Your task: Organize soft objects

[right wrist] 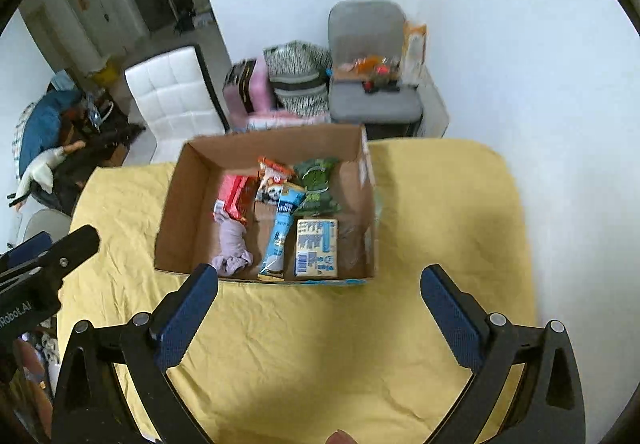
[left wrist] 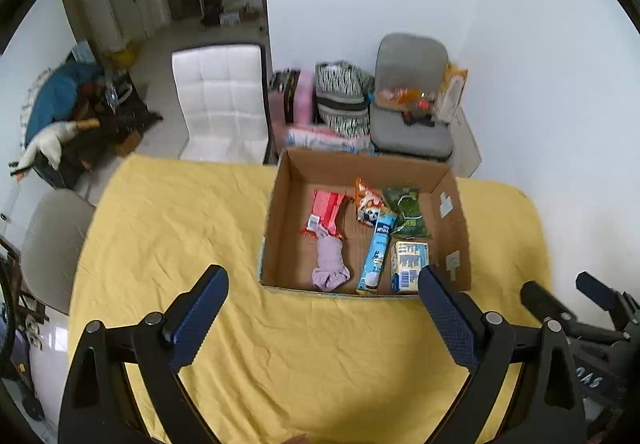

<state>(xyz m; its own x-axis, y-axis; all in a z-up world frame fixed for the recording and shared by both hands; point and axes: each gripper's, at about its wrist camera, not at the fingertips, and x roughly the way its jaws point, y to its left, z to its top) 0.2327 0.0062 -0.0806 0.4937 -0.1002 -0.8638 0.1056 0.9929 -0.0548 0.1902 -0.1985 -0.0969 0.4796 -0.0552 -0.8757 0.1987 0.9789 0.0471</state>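
An open cardboard box (left wrist: 450, 228) (right wrist: 184, 196) stands on the yellow tablecloth. Inside lie a lilac cloth (left wrist: 330, 262) (right wrist: 232, 242), a red packet (left wrist: 326, 206) (right wrist: 234, 192), an orange panda snack bag (left wrist: 370, 202) (right wrist: 272, 180), a green bag (left wrist: 408, 210) (right wrist: 318, 180), a blue tube-shaped pack (left wrist: 378, 250) (right wrist: 280, 232) and a yellow-blue carton (left wrist: 410, 264) (right wrist: 316, 248). My left gripper (left wrist: 324, 308) is open and empty, just short of the box's near wall. My right gripper (right wrist: 320, 308) is open and empty, also before the box.
The yellow-covered table (left wrist: 168, 228) (right wrist: 448, 212) stands near a white wall. Beyond it are a white chair (left wrist: 220, 100), a grey chair (left wrist: 412, 100) with clutter, and striped and pink bags (left wrist: 340, 96). The right gripper shows at the left view's right edge (left wrist: 580, 308).
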